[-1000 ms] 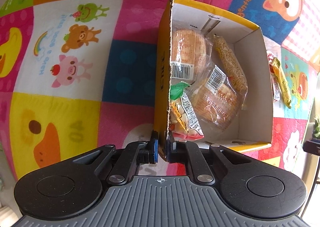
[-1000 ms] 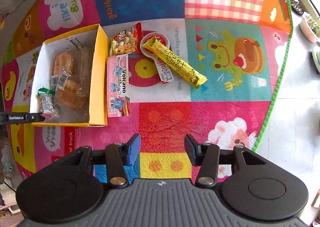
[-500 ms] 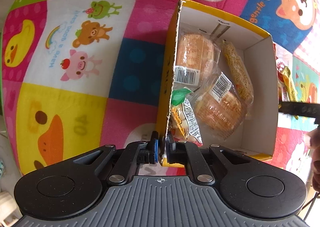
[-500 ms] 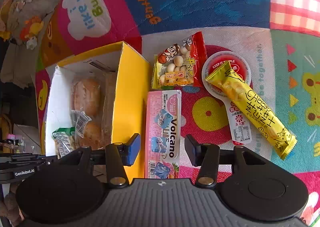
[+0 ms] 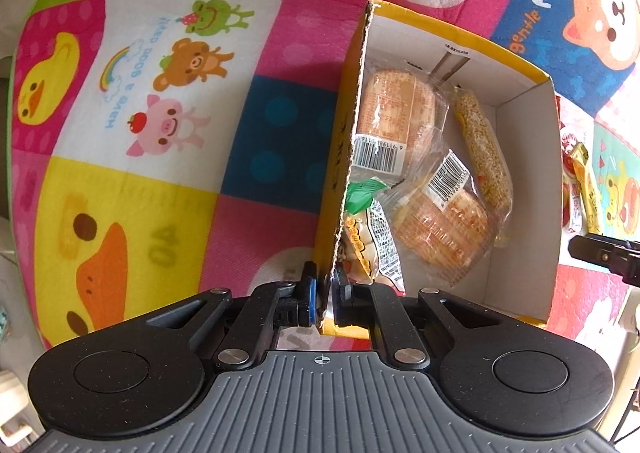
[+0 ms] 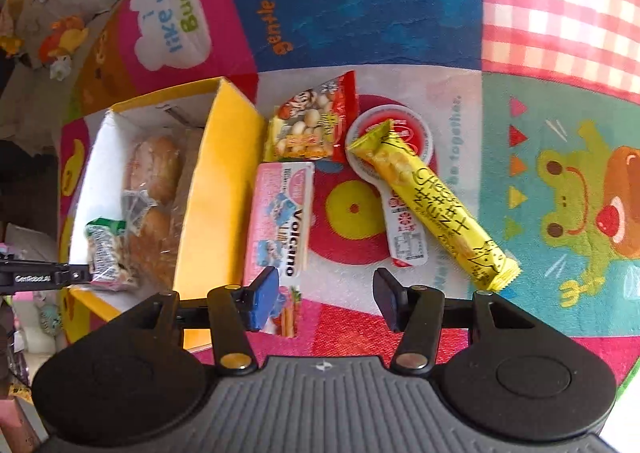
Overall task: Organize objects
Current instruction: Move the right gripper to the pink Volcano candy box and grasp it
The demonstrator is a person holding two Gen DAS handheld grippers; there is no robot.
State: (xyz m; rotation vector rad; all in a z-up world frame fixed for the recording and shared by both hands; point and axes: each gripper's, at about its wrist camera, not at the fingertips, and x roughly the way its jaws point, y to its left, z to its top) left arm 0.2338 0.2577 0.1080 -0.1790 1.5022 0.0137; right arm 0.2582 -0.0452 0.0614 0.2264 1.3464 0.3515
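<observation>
Yellow box (image 5: 348, 141) wall clamped by left claw (image 5: 323, 295); right claw (image 6: 326, 299) opening, empty, over pink Volcano pack (image 6: 280, 213).

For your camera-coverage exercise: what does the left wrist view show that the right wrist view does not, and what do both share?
Only the left wrist view: the left claw shut on the yellow box wall, and the sesame stick inside.
Only the right wrist view: the right claw, opening and empty, the pink Volcano pack and the red snack bag.
Both: box, bread packs, yellow cheese stick.
</observation>
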